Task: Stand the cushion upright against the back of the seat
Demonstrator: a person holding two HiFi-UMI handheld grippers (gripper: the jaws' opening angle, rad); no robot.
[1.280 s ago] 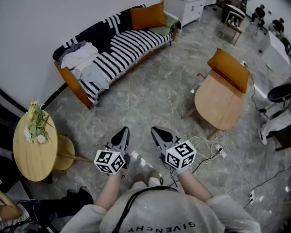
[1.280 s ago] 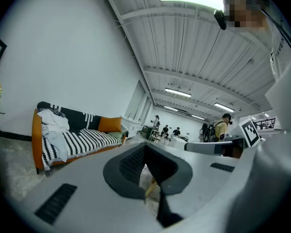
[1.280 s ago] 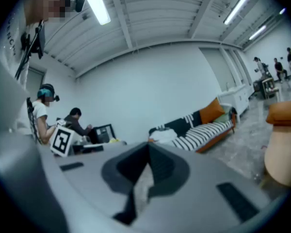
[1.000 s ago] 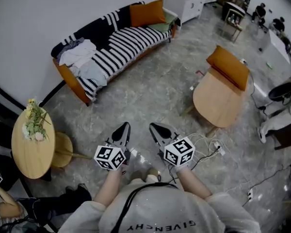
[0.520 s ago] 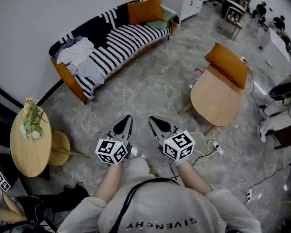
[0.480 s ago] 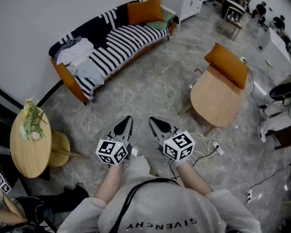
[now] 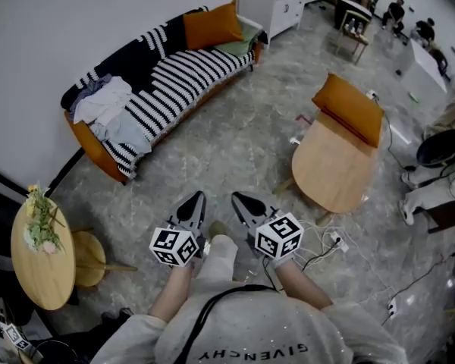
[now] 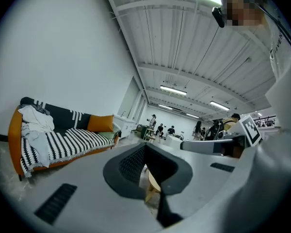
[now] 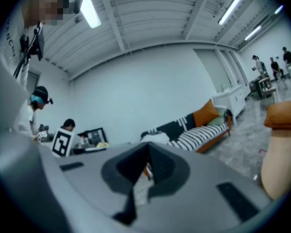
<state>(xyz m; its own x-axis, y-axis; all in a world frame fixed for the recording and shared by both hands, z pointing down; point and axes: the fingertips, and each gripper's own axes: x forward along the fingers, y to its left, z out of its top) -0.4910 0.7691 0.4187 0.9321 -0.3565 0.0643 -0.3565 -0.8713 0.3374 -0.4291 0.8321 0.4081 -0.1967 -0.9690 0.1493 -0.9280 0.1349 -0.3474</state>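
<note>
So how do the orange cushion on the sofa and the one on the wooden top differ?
The sofa cushion stands propped against the back of the sofa; the other cushion lies flat. The sofa cushion sits on a striped cover, the other cushion on the bare wooden top. Both are orange.

Bare floor (image 7: 235,142) runs fwd to sofa (image 7: 174,74), oval table (image 7: 330,169) flanks rt side.

Person's in a pale grey sweatshirt (image 7: 243,332) with black lettering and a black strap (image 7: 205,309) across it. Left gripper (image 7: 192,199) and right gripper (image 7: 240,200) are grey with pointy black jaws, plus white marker cubes (image 7: 173,246).
</note>
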